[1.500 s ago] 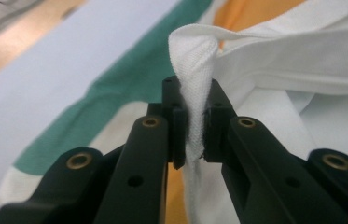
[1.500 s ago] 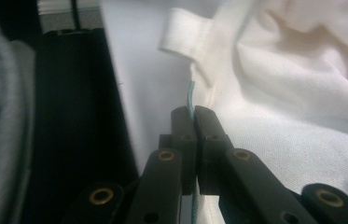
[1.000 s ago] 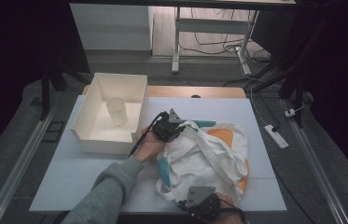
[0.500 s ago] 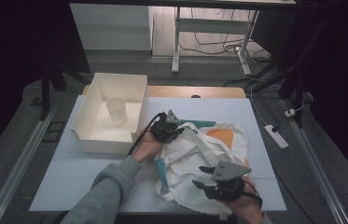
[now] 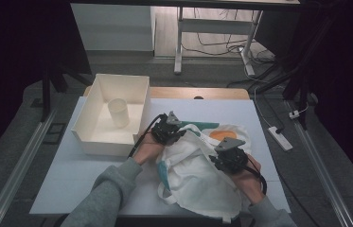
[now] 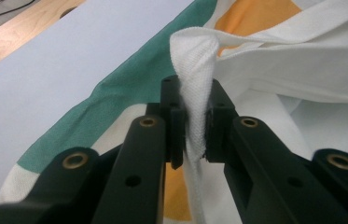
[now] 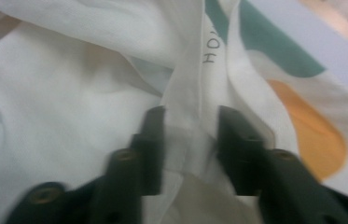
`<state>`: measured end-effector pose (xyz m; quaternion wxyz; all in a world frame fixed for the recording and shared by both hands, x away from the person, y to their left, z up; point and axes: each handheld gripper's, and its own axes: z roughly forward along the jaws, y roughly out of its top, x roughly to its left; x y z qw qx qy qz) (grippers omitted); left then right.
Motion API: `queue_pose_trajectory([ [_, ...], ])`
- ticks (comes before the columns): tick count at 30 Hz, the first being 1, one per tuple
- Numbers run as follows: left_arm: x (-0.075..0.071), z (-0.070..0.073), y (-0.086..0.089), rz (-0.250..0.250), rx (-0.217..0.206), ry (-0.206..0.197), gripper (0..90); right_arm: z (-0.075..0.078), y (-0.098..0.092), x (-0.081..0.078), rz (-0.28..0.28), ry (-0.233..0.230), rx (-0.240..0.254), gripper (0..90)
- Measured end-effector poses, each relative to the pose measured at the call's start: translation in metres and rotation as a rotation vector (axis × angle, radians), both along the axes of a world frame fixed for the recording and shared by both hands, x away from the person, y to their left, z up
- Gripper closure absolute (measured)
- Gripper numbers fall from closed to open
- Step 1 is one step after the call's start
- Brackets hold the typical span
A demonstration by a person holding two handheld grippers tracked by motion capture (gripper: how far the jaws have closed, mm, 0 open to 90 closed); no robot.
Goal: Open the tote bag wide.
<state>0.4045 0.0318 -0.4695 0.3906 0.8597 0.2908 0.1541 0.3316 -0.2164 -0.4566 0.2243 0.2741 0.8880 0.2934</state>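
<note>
1. The step in hand looks like spreading the crumpled white cloth bag with green and orange patches (image 5: 202, 165) on the white surface (image 5: 70, 179).
2. The left gripper (image 5: 168, 128) pinches a white woven strap (image 6: 194, 93) – its jaws are pressed on it.
3. The right gripper (image 5: 228, 156) has just been closing; its jaws stand apart around a flat white band (image 7: 191, 116), not yet pressing.
4. Next, I think, it must close on this band.

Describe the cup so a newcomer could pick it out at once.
Start at the white table and find the open cream tray at its far left. The cream cup stands upright inside it, toward the back. It is the lone item in the tray, apart from the white tote bag lying to the right.
</note>
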Motion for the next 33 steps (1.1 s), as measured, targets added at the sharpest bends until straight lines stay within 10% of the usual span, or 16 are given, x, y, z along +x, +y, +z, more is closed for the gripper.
queue_pose_trajectory([
  [2, 0.000, 0.000, 0.000, 0.000, 0.000, 0.000, 80.7, 0.005, 0.000, 0.003, 0.019, -0.005, 0.020, 84.2],
  [16, -0.008, 0.013, 0.004, -0.026, -0.077, -0.026, 80.3, 0.048, -0.021, 0.028, -0.113, -0.246, 0.077, 86.3],
  [22, -0.017, 0.015, -0.008, -0.035, -0.042, -0.101, 80.0, 0.042, -0.032, 0.058, -0.156, -0.266, 0.081, 86.4],
  [33, -0.003, -0.005, -0.017, -0.017, 0.011, -0.066, 79.4, 0.010, -0.028, 0.096, -0.176, -0.222, 0.022, 86.3],
])
